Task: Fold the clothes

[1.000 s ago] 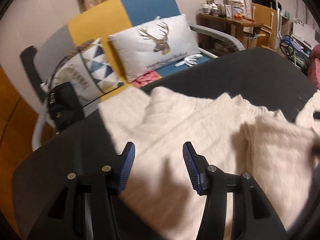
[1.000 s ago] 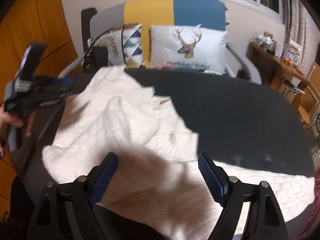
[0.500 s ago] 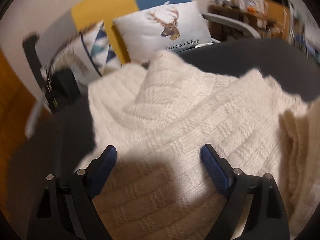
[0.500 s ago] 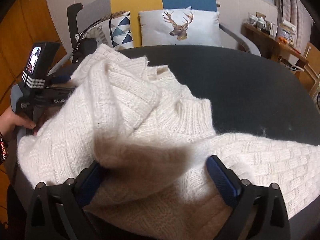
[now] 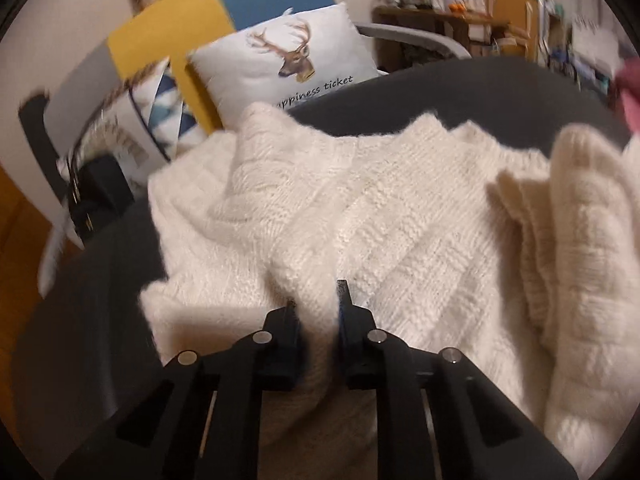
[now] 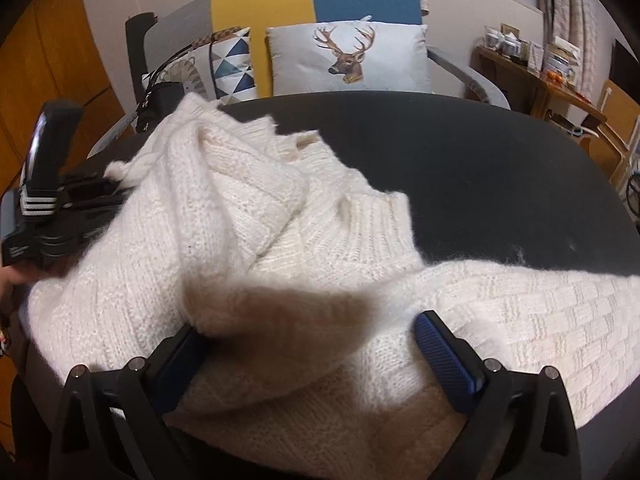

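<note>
Though bulky, sweater (image 5: 400, 208) judged soft, light, floppy; left tool (image 5: 316, 300) has just clenched a fold; right tool (image 6: 316, 344) released, straddling knit.

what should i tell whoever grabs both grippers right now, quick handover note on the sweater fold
Left gripper: jaws have just been closing and now pinch a ridge of the cream chunky-knit sweater near its left edge.
Right gripper: jaws wide open, a bunched fold of the sweater lying between them, not gripped.
The sweater lies rumpled on the dark grey round table, ribbed collar towards the middle, one part stretched out to the right.
Done: left grip taken. No neat fold shows yet.
Left: close the right gripper on the knit, probably lift and lay it flat, then fold.
</note>
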{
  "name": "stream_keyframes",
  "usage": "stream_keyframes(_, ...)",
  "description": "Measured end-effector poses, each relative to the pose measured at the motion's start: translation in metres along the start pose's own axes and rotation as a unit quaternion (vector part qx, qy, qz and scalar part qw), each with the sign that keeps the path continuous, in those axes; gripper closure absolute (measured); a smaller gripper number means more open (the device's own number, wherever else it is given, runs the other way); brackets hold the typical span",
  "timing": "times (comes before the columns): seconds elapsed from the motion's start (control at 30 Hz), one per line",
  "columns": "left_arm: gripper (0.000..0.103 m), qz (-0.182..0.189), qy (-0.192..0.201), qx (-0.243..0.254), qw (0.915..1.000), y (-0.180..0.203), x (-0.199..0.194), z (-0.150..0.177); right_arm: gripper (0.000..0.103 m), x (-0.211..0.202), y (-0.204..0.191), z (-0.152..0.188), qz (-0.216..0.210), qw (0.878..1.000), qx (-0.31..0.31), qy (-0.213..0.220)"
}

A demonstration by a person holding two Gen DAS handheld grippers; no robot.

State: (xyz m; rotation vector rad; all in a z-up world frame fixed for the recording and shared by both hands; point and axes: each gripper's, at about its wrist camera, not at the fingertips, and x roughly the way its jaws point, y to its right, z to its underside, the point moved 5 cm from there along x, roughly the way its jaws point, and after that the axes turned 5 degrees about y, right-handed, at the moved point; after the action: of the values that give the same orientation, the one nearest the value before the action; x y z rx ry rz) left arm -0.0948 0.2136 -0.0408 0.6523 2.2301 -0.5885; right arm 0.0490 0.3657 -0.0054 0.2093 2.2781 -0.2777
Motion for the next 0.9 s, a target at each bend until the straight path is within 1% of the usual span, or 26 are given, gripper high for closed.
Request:
stream_keyframes(0.03,0.09,0.006,-0.005,-0.01,0.9999,-0.004,-0.003,0.003,0.001,-0.001,0.002,0.0,-0.001,1.0,0.006,-0.002)
stream_keyframes(0.17,0.091,0.013,-0.016,-0.007,0.9998,-0.007,-0.028,0.014,0.001,-0.01,0.01,-0.004,-0.008,0.999,0.035,-0.004)
stream_keyframes(0.27,0.092,0.037,-0.011,-0.054,0.9978,-0.017,-0.056,0.024,0.001,-0.021,0.008,-0.01,-0.016,0.999,0.042,0.005)
stream_keyframes(0.33,0.092,0.045,-0.008,-0.068,0.9966,-0.017,-0.07,0.031,0.002,-0.033,0.001,-0.017,-0.025,0.999,0.037,0.021)
stream_keyframes(0.37,0.092,0.049,-0.008,-0.068,0.9965,-0.015,-0.075,0.035,0.002,-0.04,-0.003,-0.02,-0.033,0.998,0.033,0.032)
stream_keyframes(0.47,0.091,0.045,-0.013,-0.043,0.998,-0.003,-0.082,0.047,0.002,-0.061,-0.023,-0.035,-0.076,0.994,0.019,0.074)
stream_keyframes(0.53,0.091,0.054,-0.016,-0.042,0.9975,-0.001,-0.08,0.047,0.002,-0.064,-0.038,-0.045,-0.085,0.993,-0.008,0.082)
stream_keyframes(0.6,0.091,0.055,-0.018,-0.039,0.9976,0.0,-0.077,0.045,0.002,-0.055,-0.06,-0.055,-0.083,0.993,-0.057,0.06)
stream_keyframes(0.7,0.091,0.052,-0.023,-0.033,0.9978,0.002,-0.075,0.046,0.003,-0.031,-0.086,-0.066,-0.062,0.991,-0.117,0.033)
stream_keyframes(0.77,0.091,0.049,-0.027,-0.037,0.9977,0.001,-0.074,0.048,0.004,-0.003,-0.097,-0.066,-0.032,0.989,-0.144,-0.009)
stream_keyframes(0.83,0.09,0.052,-0.035,-0.041,0.9972,0.001,-0.072,0.05,0.004,0.024,-0.097,-0.055,0.001,0.986,-0.155,-0.055)
stream_keyframes(0.87,0.09,0.05,-0.035,-0.038,0.9975,0.001,-0.072,0.05,0.005,0.035,-0.096,-0.05,-0.005,0.987,-0.145,-0.07)
stream_keyframes(0.9,0.089,0.048,-0.034,-0.034,0.9977,0.002,-0.072,0.05,0.008,0.038,-0.093,-0.049,-0.035,0.99,-0.116,-0.066)
